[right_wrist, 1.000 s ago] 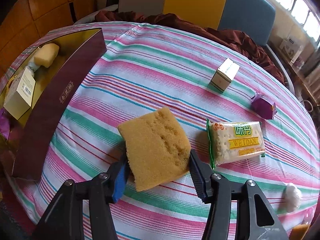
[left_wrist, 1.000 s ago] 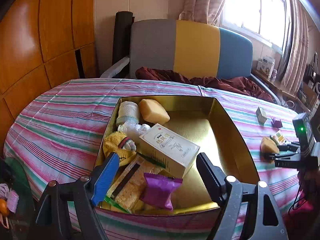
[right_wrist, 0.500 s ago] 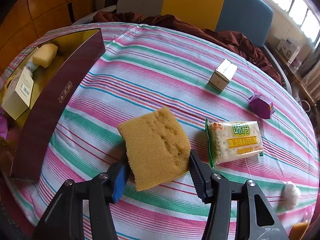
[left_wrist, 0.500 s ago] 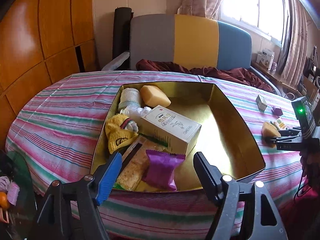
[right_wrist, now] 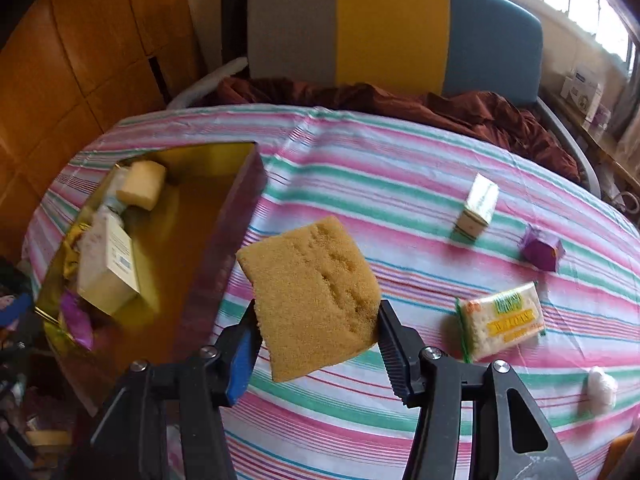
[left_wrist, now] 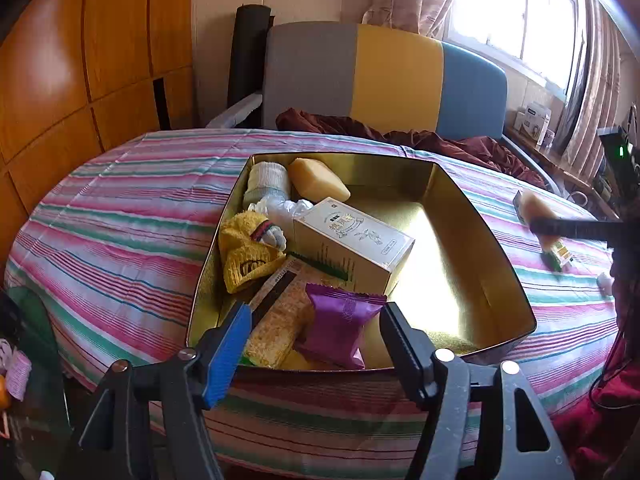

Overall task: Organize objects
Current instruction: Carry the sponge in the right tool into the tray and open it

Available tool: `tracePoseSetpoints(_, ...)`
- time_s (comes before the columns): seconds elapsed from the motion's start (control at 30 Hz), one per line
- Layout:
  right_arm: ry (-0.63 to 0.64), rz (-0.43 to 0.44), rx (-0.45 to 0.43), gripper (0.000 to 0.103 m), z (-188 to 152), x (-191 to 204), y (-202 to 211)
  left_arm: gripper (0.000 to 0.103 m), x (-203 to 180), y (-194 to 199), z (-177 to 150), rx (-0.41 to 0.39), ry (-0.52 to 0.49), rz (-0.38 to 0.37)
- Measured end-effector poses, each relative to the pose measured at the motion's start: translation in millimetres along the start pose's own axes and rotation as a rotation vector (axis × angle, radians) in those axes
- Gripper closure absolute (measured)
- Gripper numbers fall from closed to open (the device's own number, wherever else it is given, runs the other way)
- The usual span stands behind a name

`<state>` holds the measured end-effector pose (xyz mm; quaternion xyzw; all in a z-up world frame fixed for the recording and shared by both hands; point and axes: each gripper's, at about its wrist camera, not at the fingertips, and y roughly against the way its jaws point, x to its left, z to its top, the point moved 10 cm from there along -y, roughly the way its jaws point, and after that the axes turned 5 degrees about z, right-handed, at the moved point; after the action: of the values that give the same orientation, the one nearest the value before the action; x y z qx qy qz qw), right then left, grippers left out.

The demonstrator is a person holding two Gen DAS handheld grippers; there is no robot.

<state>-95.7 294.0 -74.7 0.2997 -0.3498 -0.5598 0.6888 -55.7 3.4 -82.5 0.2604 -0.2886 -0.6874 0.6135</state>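
As my right hand-held gripper (right_wrist: 318, 332) clamped the yellow sponge (right_wrist: 310, 300) between its pads, the sponge had come clear of the striped worktop (right_wrist: 400, 200), where half a second earlier it still lay; I judged the pick done and the carry toward the gold-lined box (right_wrist: 224, 236) the step in hand. My left hand-held gripper (left_wrist: 316, 344) held nothing, its jaws closing from wide, hanging above the near rim of the box with the purple packet (left_wrist: 340, 328) below them, untouched. Only the right wrist view showed the strays still on the worktop: the cracker packet (right_wrist: 500, 326), a small carton (right_wrist: 478, 210), a purple sweet (right_wrist: 542, 252) and a white ball (right_wrist: 600, 388). Only the left wrist view showed the box's bare floor on its right side, where I judged the sponge would fit.
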Motion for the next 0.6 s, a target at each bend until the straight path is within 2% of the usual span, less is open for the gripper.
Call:
tracePoseSetpoints(0.13, 0.059, 0.107, -0.026, 0.047, 33.7, 68.7, -7.5, 0.041, 2.4, -0.9, 0.3, 0.005, 0.02, -0.019)
tracePoseSetpoints(0.27, 0.108, 0.143, 0.002, 0.046, 50.7, 123.1, -41.9, 0.045, 0.9, -0.7, 0.7, 0.004, 0.019, -0.032)
tracePoseSetpoints(0.37, 0.123, 0.109, 0.029, 0.046, 60.4, 142.2, -76.6, 0.046, 1.9, -1.8, 0.8, 0.006, 0.027, -0.036)
tracePoseSetpoints(0.47, 0.122, 0.051, 0.071, 0.043, 64.3, 144.3, -112.1, 0.046, 3.7, -4.3, -0.3, 0.012, 0.035, -0.033)
tracePoseSetpoints(0.6, 0.121, 0.172, 0.157, 0.042, 54.8, 166.2, -143.4, 0.046, 7.5, -8.9, -2.5, 0.027, 0.046, -0.034)
